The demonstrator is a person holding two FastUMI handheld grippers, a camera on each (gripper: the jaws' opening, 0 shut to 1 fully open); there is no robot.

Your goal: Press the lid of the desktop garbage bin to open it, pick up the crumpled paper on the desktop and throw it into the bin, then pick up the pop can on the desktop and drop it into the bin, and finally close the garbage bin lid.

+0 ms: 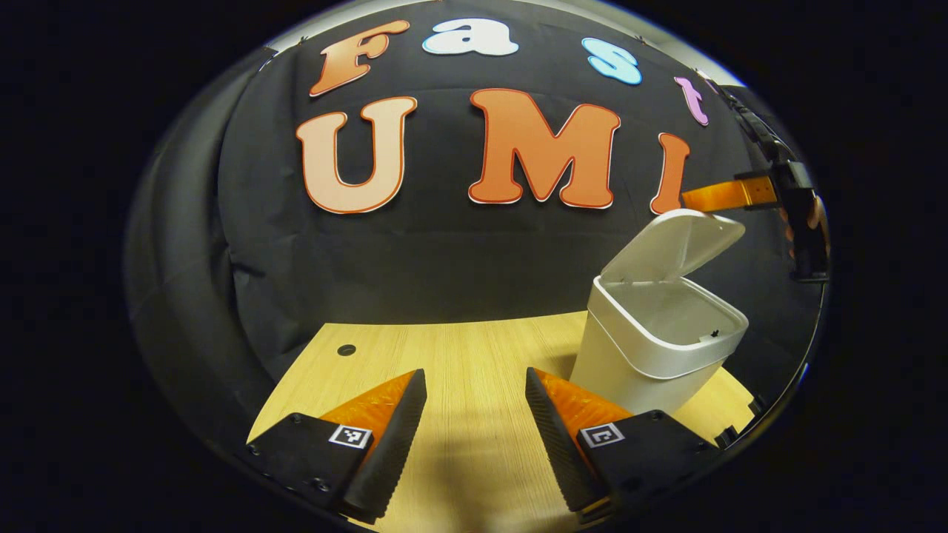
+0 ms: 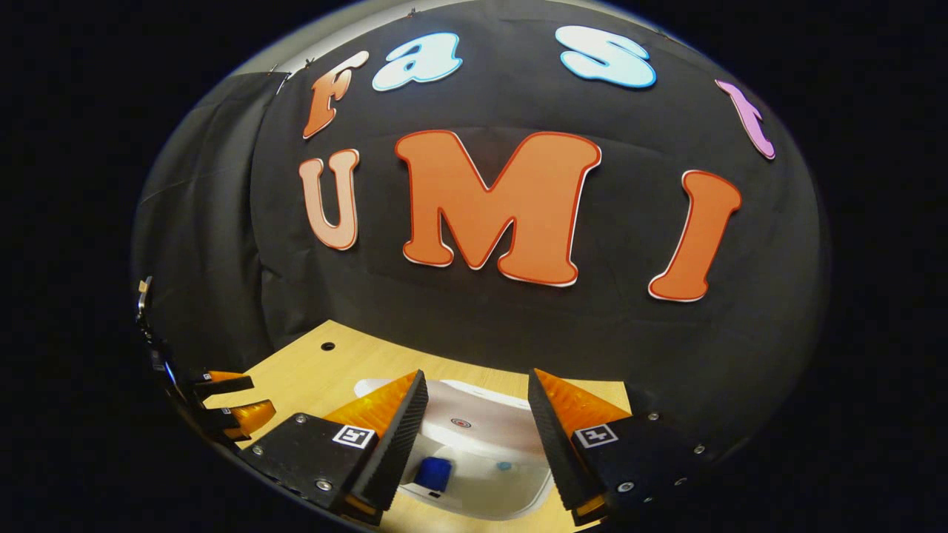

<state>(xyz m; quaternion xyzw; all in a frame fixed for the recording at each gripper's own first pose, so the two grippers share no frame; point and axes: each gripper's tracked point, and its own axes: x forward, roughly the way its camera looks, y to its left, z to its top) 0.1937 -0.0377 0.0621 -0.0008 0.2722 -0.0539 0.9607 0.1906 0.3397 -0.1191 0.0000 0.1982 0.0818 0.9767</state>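
Bin (image 1: 655, 348) stood on the surface (image 1: 459, 355) with its lid (image 1: 678, 240) raised, a blue object (image 2: 433, 474) inside, while the right gripper (image 2: 474, 444) hung above it, fingers spread and empty, probably just after a drop, and the left gripper (image 1: 474, 437) waited beside, fingers likewise spread.

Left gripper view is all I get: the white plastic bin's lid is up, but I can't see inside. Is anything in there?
Observer: Yes. The right gripper view looks down into the white plastic bin, and a blue cylindrical object lies low inside it. I cannot tell if it is the can.
Operator: Are the right tongs holding anything?
Observer: No, they stand open and empty above the bin's opening.
Operator: Anything else inside?
Observer: A small pale blue speck lies beside the blue object. I cannot make out any paper.
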